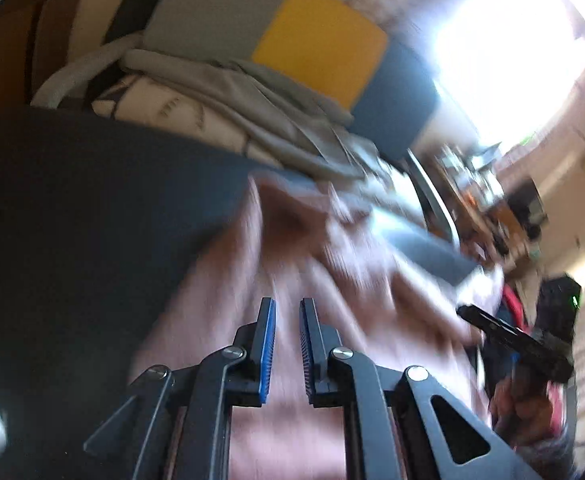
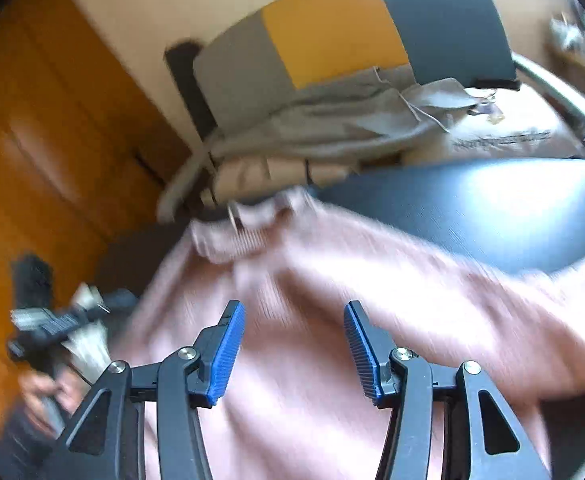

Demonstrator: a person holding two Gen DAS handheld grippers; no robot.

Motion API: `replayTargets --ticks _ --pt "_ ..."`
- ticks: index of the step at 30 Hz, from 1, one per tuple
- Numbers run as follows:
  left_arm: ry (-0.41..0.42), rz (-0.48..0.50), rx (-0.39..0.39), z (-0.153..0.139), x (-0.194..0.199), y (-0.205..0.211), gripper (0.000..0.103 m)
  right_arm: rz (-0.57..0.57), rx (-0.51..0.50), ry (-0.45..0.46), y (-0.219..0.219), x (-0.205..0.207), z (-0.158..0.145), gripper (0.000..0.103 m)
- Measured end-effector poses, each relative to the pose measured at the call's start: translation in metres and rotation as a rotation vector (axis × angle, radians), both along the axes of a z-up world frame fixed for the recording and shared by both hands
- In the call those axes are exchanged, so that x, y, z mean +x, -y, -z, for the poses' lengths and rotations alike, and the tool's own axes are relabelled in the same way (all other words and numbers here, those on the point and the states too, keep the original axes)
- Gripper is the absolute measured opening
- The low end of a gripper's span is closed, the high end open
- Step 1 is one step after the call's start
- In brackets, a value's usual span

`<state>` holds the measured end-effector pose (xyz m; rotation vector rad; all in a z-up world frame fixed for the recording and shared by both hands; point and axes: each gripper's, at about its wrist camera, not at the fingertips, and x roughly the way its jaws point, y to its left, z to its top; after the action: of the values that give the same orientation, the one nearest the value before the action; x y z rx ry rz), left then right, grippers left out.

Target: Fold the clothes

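The dark tabletop (image 1: pixel 72 208) fills the left half of the left wrist view and the right middle of the right wrist view, where glare whitens it. A pink garment (image 2: pixel 312 320) lies spread over it, blurred, covering the lower centre of both frames and running off the lower edge beneath both tools; a ribbed, bunched edge shows at its upper end, just left of centre in the right wrist view. Behind the tabletop, in the upper part of both frames, stands a chair back (image 2: pixel 332 28) in grey, yellow and dark blue panels, with a heap of grey and pale clothes (image 2: pixel 332 136) piled in front of it. An orange-brown wooden surface (image 2: pixel 32 140) fills the left of the right wrist view.

The right tongs (image 2: pixel 294 350) stand fairly wide above the pink cloth, nothing gripped between the blue pads (image 2: pixel 228 356). The left tongs (image 1: pixel 288 346) are narrow, a slim gap between the pads, with no cloth pinched there. Each tool shows at the other frame's lower edge, held by a hand (image 2: pixel 48 394).
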<state>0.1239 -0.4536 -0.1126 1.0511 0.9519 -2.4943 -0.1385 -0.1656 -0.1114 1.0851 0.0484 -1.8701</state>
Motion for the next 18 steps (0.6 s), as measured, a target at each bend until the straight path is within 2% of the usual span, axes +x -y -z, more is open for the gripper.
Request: replayTargets --ticks 3,6,8,10,11,13,18 --pt "0.072 0.077 -0.038 0.015 0.031 -0.046 0.011 -0.021 0.104 -0.071 -0.035 0.035 0.014 0.054" --pt "0.143 0.084 -0.047 0.036 0.049 -0.064 0.011 -0.016 0.207 -0.130 -0.070 0.063 0.029 0.054" --pt "0.170 0.069 -0.029 0.050 0.053 -0.061 0.011 -0.010 0.268 -0.102 -0.090 0.077 0.047 0.054" --pt "0.168 0.060 -0.013 0.060 0.051 -0.054 0.007 -0.007 0.347 -0.088 -0.102 0.091 0.065 0.055" --pt "0.168 0.062 -0.018 0.061 0.048 -0.051 0.006 0.006 0.334 -0.125 -0.112 0.105 0.067 0.055" --pt "0.181 0.068 -0.070 0.062 0.035 -0.045 0.005 0.027 0.305 -0.112 -0.125 0.119 0.069 0.058" --pt "0.254 0.111 -0.263 0.061 -0.013 -0.031 0.005 0.097 0.267 -0.027 -0.140 0.141 0.068 0.060"
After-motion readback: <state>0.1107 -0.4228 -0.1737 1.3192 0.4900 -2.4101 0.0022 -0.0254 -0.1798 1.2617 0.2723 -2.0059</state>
